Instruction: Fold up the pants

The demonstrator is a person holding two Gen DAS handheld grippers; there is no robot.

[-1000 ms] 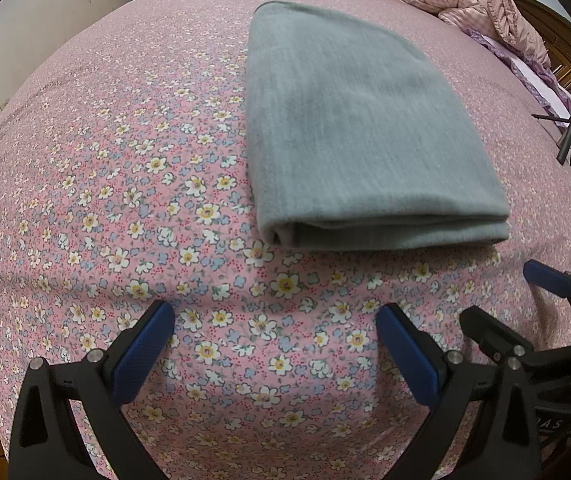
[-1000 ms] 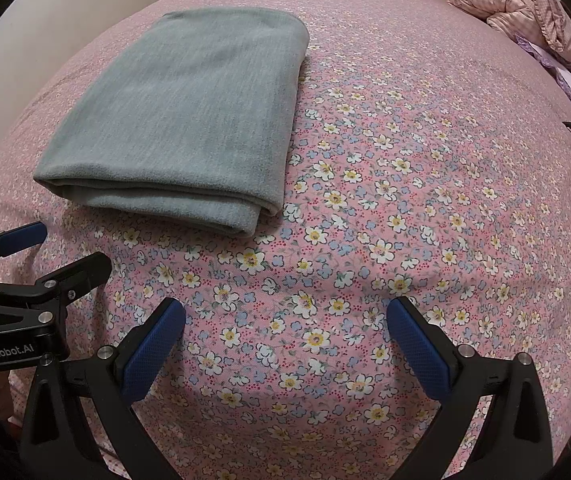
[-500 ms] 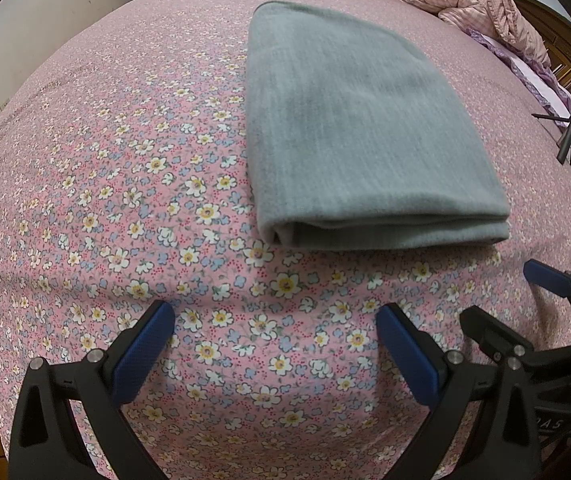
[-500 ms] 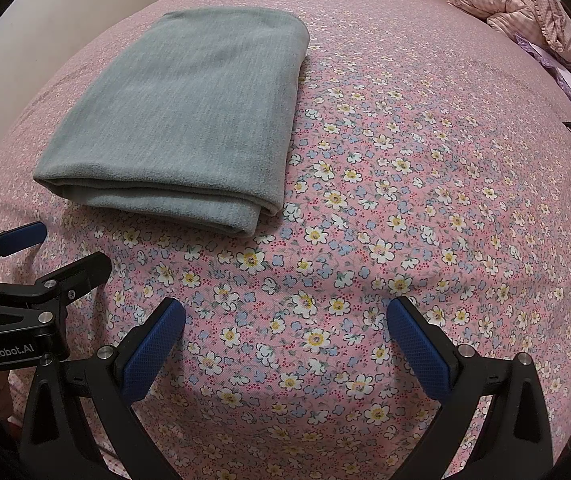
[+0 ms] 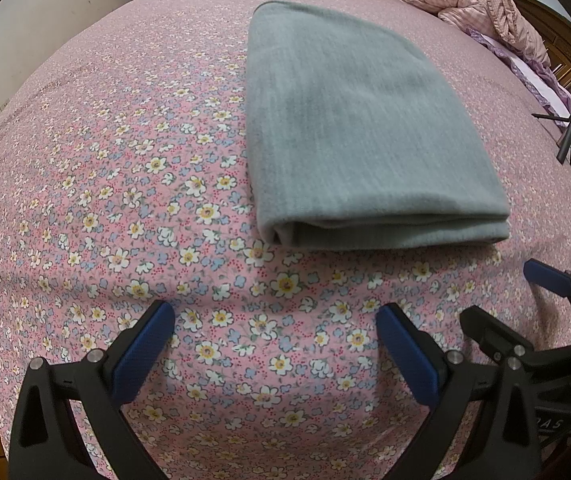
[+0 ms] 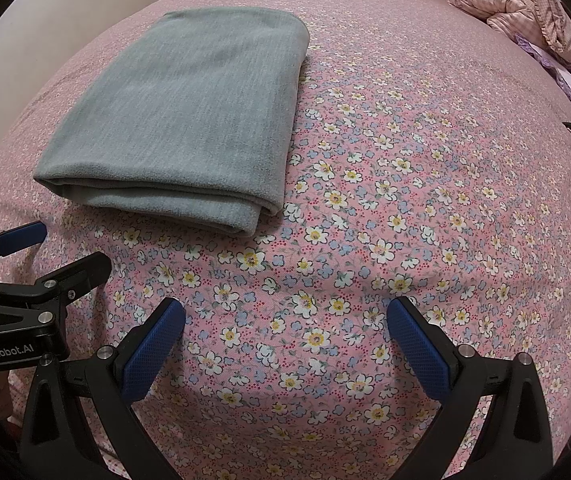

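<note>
Pants folded on the bed; both grippers clear and empty.

The bed (image 5: 133, 168) carries the grey pants (image 5: 349, 120) as a flat, layered rectangle, edges roughly aligned. The left gripper (image 5: 277, 344) and right gripper (image 6: 285, 340) hover near its front fold, jaws spread, holding nothing. Judged complete or nearly so; any final touch should only press the layers flat without dragging them askew.
</note>
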